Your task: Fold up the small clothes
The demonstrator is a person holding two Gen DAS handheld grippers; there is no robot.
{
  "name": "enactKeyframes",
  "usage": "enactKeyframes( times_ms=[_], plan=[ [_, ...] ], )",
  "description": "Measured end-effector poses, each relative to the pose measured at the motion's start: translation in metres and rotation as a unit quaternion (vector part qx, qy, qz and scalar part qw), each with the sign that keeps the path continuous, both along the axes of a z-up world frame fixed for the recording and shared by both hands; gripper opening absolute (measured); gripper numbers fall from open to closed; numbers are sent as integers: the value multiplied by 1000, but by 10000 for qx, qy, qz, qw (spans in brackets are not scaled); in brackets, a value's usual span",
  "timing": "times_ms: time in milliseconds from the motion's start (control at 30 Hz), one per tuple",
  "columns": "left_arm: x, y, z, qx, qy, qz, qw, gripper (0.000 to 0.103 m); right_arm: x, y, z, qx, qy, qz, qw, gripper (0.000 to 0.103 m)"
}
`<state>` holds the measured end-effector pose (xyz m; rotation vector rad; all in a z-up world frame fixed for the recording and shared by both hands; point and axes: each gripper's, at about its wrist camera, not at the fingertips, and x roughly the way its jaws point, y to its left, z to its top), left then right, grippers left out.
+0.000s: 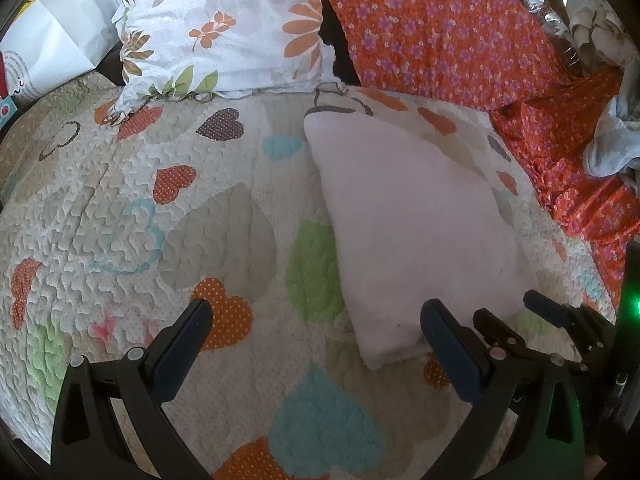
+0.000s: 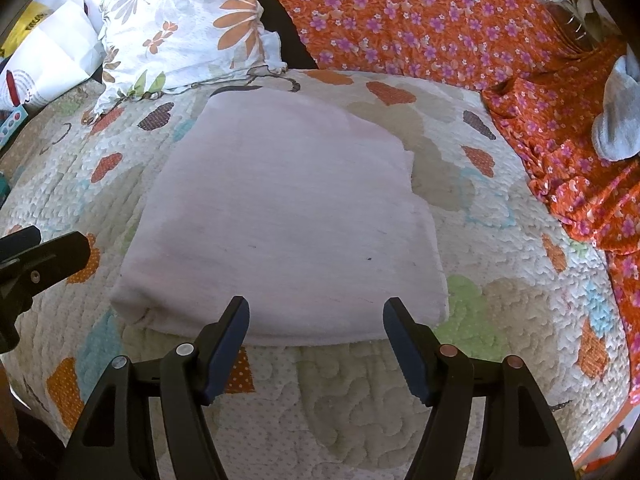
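Note:
A pale pink cloth [image 2: 280,216] lies folded flat on the heart-patterned quilt [image 2: 500,280]; it also shows in the left wrist view [image 1: 408,224], right of centre. My right gripper [image 2: 316,312] is open and empty, its fingertips just at the cloth's near folded edge. My left gripper [image 1: 320,316] is open and empty, to the left of the cloth, its right finger [image 1: 440,332] beside the cloth's near corner. The right gripper's fingers [image 1: 548,308] show at the lower right of the left wrist view. The left gripper's finger [image 2: 52,252] shows at the left edge of the right wrist view.
A floral pillow [image 1: 224,28] lies at the back left. An orange flowered fabric [image 2: 440,20] covers the back and right side. A grey-white bundle of cloth [image 2: 618,120] rests on it at the right. A white paper bag [image 1: 52,40] stands at the far left.

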<state>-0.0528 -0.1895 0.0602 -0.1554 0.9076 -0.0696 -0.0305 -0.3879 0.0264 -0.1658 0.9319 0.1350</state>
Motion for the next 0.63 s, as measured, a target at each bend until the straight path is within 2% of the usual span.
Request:
enactKeyframes(
  times_ms=[633],
  plan=[
    [2, -1, -10, 49, 66, -83, 9999, 103, 1, 9, 3, 38, -60, 57, 10000, 76]
  ],
)
